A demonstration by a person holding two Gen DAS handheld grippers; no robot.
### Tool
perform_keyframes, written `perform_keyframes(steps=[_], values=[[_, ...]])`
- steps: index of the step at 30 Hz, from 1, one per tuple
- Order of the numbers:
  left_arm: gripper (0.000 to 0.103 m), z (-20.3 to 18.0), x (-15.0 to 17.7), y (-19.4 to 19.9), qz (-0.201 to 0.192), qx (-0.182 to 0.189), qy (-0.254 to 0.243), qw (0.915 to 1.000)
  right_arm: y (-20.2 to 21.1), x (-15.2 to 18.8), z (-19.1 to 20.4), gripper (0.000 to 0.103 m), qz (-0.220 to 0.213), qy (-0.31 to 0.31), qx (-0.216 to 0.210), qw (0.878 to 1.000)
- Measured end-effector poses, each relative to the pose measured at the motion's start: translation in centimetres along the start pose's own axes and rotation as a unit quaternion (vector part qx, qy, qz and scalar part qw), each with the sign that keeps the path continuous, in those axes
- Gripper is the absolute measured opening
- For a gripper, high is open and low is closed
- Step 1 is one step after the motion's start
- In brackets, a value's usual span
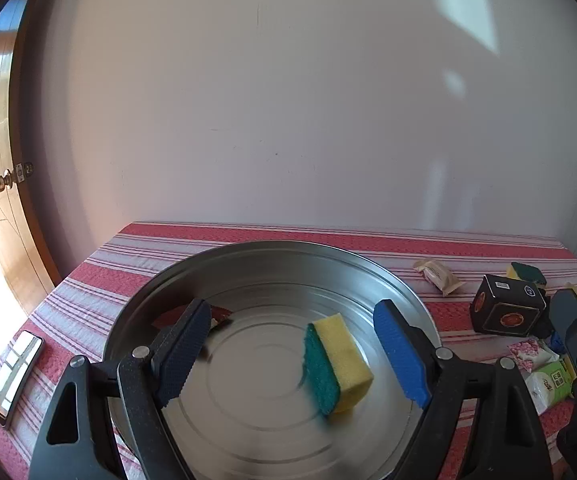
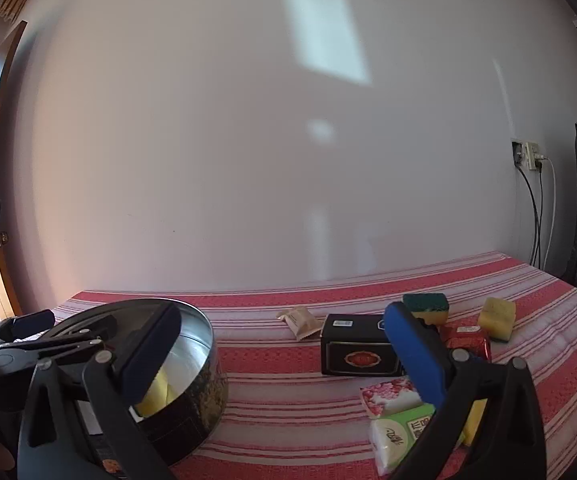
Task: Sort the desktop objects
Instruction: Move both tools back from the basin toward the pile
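Note:
A yellow sponge with a green scouring side (image 1: pixel 336 364) lies tilted inside the round metal tin (image 1: pixel 160 284). My left gripper (image 1: pixel 292 306) hovers over the tin with its jaws wide open, one finger on each side of the sponge, neither touching it. A red wrapper (image 1: pixel 220 314) peeks out behind the left finger. My right gripper (image 2: pixel 280 312) is open and holds nothing; it hangs above the striped cloth between the tin (image 2: pixel 204 364) and a black box (image 2: pixel 360 348). In the left wrist view the right gripper (image 1: pixel 576 344) shows at the right edge.
Right of the tin lie a beige snack packet (image 2: pixel 300 320), two more sponges (image 2: pixel 426 306) (image 2: pixel 496 316), a red packet (image 2: pixel 466 340) and tissue packs (image 2: pixel 388 396) (image 2: pixel 400 432). A phone (image 1: pixel 16 372) rests near the table's left edge. A wall stands behind the table.

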State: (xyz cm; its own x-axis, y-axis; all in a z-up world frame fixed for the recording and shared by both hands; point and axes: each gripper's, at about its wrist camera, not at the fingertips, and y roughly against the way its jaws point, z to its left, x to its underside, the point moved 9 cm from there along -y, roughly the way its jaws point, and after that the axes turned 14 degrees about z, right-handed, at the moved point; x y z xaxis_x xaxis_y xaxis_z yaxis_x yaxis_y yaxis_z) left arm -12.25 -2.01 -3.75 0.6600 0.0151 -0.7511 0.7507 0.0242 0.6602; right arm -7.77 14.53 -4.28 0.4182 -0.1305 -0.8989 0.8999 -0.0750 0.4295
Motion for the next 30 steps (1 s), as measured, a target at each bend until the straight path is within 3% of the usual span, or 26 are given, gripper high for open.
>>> perform_keyframes(steps=[6,15,22,30], values=[[0.085,-2.7,1.1,0.4,0.008,0.014,-0.019,0.9997,0.7,0.4,-3.2,0.103,0.008,-0.004,0.026,1.000],[0.085,-10.0,2.6,1.4,0.018,0.068,-0.089,0.9936,3.6,1.6,-9.3,0.103,0.016,-0.013,0.080,0.997],[0.085,-15.2,4.6,1.0,0.061,0.118,-0.131,0.9824,6.1,3.0,-15.5,0.103,0.030,-0.026,0.153,0.987],[0.085,-20.7,8.0,-0.9,0.127,0.159,-0.180,0.9624,7.5,4.0,-20.1,0.101,0.044,-0.074,0.159,0.984]])
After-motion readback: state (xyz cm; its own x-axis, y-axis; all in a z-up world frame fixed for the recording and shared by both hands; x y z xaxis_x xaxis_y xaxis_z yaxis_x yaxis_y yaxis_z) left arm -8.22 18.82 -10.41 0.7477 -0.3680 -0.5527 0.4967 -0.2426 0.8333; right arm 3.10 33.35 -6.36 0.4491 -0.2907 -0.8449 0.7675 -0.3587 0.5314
